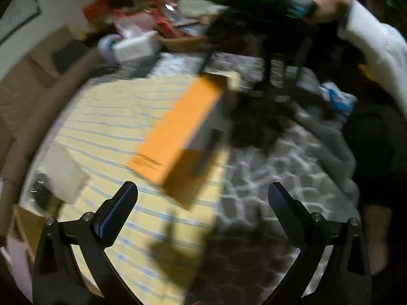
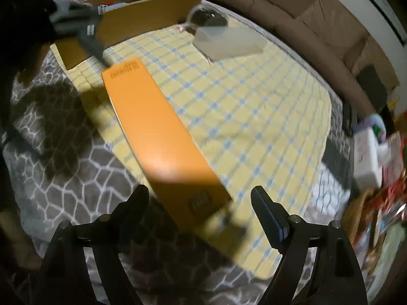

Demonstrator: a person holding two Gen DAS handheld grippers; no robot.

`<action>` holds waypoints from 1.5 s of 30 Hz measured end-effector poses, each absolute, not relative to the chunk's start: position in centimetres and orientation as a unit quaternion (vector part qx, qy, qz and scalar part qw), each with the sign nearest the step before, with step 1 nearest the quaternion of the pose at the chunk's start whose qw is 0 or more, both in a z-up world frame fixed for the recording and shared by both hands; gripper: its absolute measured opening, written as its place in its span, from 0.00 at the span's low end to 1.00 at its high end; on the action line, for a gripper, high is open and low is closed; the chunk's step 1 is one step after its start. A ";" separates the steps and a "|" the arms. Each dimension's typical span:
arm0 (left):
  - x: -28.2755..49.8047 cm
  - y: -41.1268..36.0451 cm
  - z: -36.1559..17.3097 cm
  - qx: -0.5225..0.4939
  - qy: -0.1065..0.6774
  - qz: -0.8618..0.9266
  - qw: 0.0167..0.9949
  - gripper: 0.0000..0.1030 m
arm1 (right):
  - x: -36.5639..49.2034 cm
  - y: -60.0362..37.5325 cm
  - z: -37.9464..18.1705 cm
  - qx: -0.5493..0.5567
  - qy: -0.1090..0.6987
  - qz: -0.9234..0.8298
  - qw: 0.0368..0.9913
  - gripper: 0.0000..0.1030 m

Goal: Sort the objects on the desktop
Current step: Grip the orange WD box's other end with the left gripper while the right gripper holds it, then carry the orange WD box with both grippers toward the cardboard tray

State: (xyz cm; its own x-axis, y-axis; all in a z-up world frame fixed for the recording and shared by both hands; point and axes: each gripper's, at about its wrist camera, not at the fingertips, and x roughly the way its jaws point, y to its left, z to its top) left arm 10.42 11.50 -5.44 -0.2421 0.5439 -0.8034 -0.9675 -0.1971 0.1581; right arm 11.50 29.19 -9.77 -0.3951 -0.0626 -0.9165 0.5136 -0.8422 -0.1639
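The right claw (image 2: 199,198) is hanging with its jaws spread wide and nothing between them, just above the near end of the long orange box (image 2: 160,137). The left claw (image 1: 202,194) is also standing apart and empty, looking at the same box (image 1: 175,129) from its other end. The box is lying flat on the yellow checked cloth (image 2: 254,127), which is spread over a grey patterned blanket (image 2: 63,190); this looks like a bed or soft surface, not a counter, though I cannot tell for certain.

The step in hand appears to be the reach for the orange box, with no grasp made yet. The next move probably calls for lowering the right claw so its fingers straddle the box's narrow width, then closing.

Further out, a white rectangular box (image 2: 229,42) is sitting on the cloth near a dark round object (image 2: 207,17), and a cardboard box (image 2: 142,12) is lying beyond. Clutter is piling along one side. Nothing is blocking the orange box, but both views are blurred, so fine detail is uncertain.
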 end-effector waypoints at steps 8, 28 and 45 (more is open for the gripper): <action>3.1 13.3 -8.6 -0.428 0.235 0.705 0.515 0.88 | 11.2 29.8 -10.5 0.559 0.124 -0.797 0.190 0.87; 7.8 15.5 -11.8 -0.482 0.397 0.666 0.409 0.50 | 10.8 26.3 -12.4 0.552 0.164 -0.783 0.235 0.67; 8.0 16.2 -11.5 -0.493 0.389 0.671 0.394 0.53 | 10.1 24.9 -13.7 0.579 0.194 -0.764 0.208 0.65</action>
State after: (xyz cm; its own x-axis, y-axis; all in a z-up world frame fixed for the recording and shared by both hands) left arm 7.98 16.22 -11.48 -0.2025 0.1457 -0.9684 -0.9126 -0.3866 0.1327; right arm 10.11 24.91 -13.66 -0.2428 -0.0933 -0.9656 0.5426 -0.8382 -0.0554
